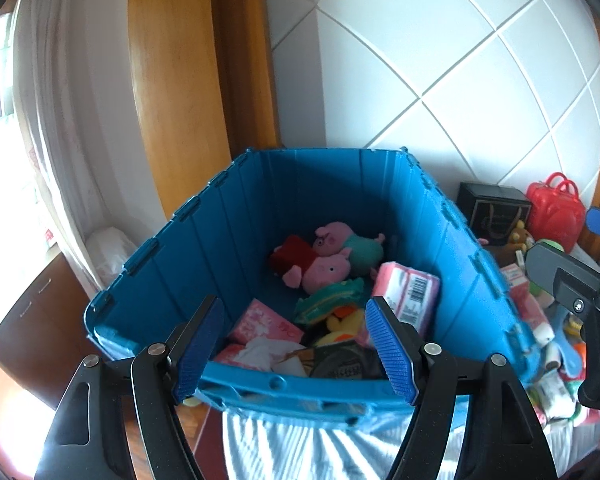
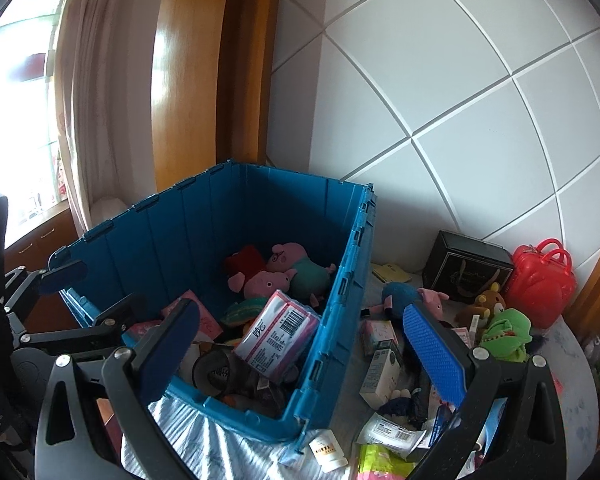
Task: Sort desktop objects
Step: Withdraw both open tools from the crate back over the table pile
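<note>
We hold both grippers tilted downward over the near edge of the blue bin [image 1: 260, 208]. Our left gripper [image 1: 296, 346] has its jaws spread apart with nothing between them; straight ahead of it, inside the bin, lie two pink pig plushies [image 1: 332, 252], and a pink barcoded pack [image 1: 408, 294] sits just past its right finger. Our right gripper [image 2: 304, 350] also stands wide apart and empty, straddling the bin's near right corner: its left finger hangs over the bin's contents, its right finger over the loose clutter outside. Beyond that right finger we see a green plush [image 2: 504, 334], a red case [image 2: 540, 286] and a black box [image 2: 466, 266]; a white bottle [image 2: 328, 450] lies below, near the corner.
</note>
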The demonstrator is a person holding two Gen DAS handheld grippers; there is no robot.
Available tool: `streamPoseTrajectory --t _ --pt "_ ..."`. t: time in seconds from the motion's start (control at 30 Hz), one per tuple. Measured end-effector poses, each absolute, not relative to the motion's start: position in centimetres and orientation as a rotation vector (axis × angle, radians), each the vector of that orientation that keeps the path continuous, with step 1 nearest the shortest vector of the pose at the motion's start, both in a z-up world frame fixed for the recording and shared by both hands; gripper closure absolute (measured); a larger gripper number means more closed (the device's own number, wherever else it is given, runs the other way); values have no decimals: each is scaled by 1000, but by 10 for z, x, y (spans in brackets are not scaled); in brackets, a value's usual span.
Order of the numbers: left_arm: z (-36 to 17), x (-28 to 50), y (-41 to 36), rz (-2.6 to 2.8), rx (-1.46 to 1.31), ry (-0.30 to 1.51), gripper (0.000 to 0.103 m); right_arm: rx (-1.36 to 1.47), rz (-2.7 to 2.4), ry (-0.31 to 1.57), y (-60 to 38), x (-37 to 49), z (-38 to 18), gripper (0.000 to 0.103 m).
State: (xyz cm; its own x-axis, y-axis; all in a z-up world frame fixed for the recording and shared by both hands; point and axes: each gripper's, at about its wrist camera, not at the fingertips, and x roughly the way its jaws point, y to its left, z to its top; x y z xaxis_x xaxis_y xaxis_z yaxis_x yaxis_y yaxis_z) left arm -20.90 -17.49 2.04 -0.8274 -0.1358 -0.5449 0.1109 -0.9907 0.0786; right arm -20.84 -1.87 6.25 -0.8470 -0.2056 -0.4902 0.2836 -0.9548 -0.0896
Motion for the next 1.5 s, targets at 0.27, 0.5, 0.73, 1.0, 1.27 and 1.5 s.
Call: streamPoseTrajectory --t 0.27,0.5,0.73,1.0,1.27,1.5 --pt "31 -152 -84 -2932 815 -69 24 704 -2837 179 84 -150 61 0" --pt "7 -100 15 -2966 903 -13 22 798 -2905 106 203 -88 31 0" --pt "-43 -70 86 -2972 1089 -63 22 987 -2959 -12 305 -42 -18 0" --pt "-105 -70 126 -2920 1269 -147 22 1212 -3013 -201 399 -12 -85 0" --pt "-161 -83 140 -2926 1348 -205 22 1450 -3008 -329 451 -8 -146 0" --pt "-198 -117 136 -2860 1420 -275 22 1579 -2959 -335 451 -38 -180 0"
